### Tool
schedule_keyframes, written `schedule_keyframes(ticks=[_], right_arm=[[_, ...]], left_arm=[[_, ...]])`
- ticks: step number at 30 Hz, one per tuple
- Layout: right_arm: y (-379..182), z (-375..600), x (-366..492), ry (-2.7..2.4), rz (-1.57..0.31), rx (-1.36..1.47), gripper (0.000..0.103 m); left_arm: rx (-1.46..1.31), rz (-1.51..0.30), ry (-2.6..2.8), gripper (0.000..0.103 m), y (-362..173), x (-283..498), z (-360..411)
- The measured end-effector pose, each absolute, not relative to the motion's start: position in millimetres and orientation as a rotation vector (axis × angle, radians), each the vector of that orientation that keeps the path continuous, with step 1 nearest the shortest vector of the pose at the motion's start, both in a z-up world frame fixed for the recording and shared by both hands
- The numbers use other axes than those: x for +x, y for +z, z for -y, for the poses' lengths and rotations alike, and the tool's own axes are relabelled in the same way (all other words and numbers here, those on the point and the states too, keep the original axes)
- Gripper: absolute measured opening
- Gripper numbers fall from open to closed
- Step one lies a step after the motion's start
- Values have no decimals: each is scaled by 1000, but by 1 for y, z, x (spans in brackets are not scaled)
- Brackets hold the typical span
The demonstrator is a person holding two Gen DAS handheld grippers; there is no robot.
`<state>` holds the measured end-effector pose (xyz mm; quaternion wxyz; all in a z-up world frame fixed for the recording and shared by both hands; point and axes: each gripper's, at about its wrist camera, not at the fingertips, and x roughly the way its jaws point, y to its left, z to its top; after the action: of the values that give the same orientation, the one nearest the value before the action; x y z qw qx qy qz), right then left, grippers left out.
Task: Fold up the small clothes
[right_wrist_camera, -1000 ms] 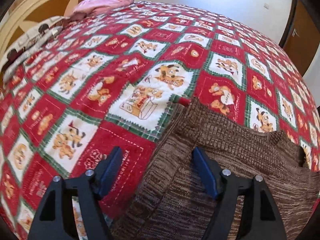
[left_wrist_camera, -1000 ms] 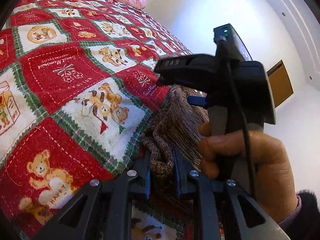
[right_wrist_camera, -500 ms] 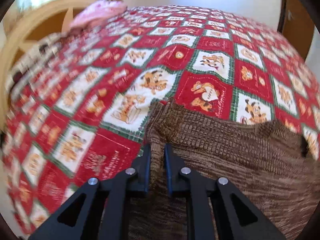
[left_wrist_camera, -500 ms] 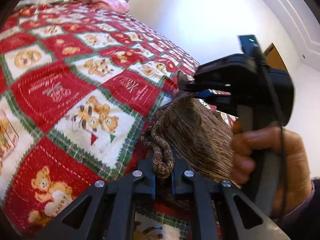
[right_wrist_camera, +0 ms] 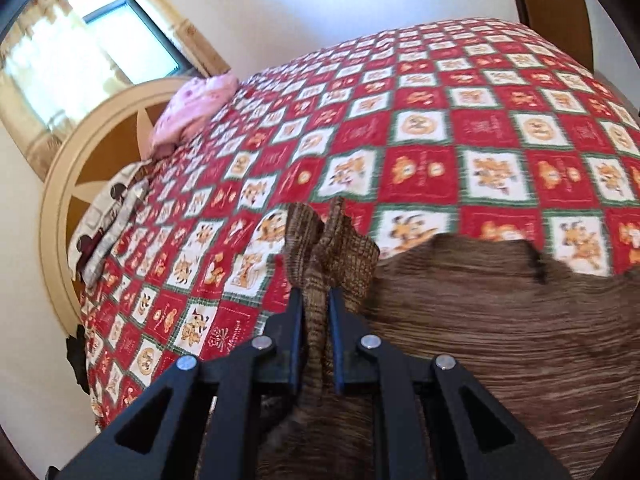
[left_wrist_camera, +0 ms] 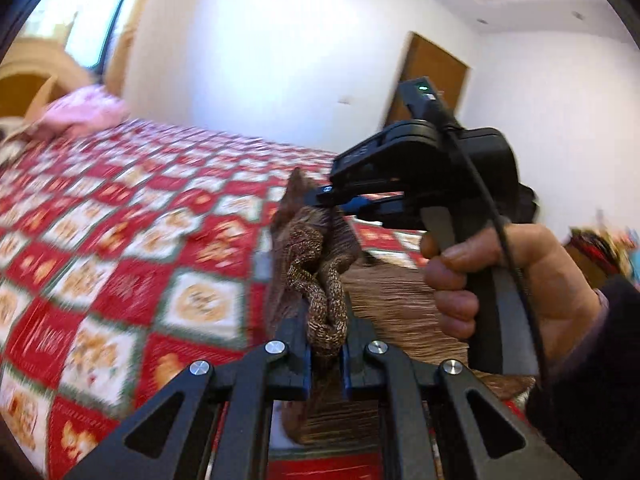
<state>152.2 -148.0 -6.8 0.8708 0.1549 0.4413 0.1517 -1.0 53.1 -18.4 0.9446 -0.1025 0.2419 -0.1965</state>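
Note:
A brown knitted sweater (right_wrist_camera: 500, 320) lies on the red, white and green bear-print quilt (right_wrist_camera: 420, 128). My left gripper (left_wrist_camera: 325, 344) is shut on a bunched hem edge of the sweater (left_wrist_camera: 320, 280) and holds it lifted above the bed. My right gripper (right_wrist_camera: 315, 320) is shut on another edge of the sweater, which sticks up between its fingers. In the left wrist view the right gripper (left_wrist_camera: 332, 196) shows just beyond mine, held in a hand (left_wrist_camera: 500, 276), pinching the same raised cloth.
A pink cloth bundle (right_wrist_camera: 196, 108) and a patterned pillow (right_wrist_camera: 108, 220) lie by the rounded wooden headboard (right_wrist_camera: 80, 168). A window (right_wrist_camera: 92, 36) is behind it. A brown door (left_wrist_camera: 428, 80) stands in the white wall.
The right gripper closed on the sweater edge. Both grippers then rose with the cloth, lifting that side of the sweater off the quilt; the views tilted up toward the walls.

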Motion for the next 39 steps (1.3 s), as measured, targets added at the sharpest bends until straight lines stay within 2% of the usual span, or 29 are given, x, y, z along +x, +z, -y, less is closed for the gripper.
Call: schedule_keyframes(ticks=[8, 20, 34, 36, 38, 39], right_arm=[[13, 231, 126, 249, -866, 352, 15], [-14, 333, 97, 165, -877, 388, 15], [-69, 382, 87, 106, -948, 430, 15], [-69, 378, 86, 83, -952, 383, 17], [-61, 380, 81, 15, -941, 341, 33], [-56, 384, 76, -40, -930, 318, 36]], left_arm=[[-100, -456, -601, 9, -2, -5, 21], [15, -516, -750, 9, -20, -6, 111], [128, -688, -776, 9, -58, -15, 141], [176, -693, -778, 10, -54, -24, 137], [216, -711, -792, 11, -50, -31, 127], [218, -722, -804, 11, -48, -33, 118]])
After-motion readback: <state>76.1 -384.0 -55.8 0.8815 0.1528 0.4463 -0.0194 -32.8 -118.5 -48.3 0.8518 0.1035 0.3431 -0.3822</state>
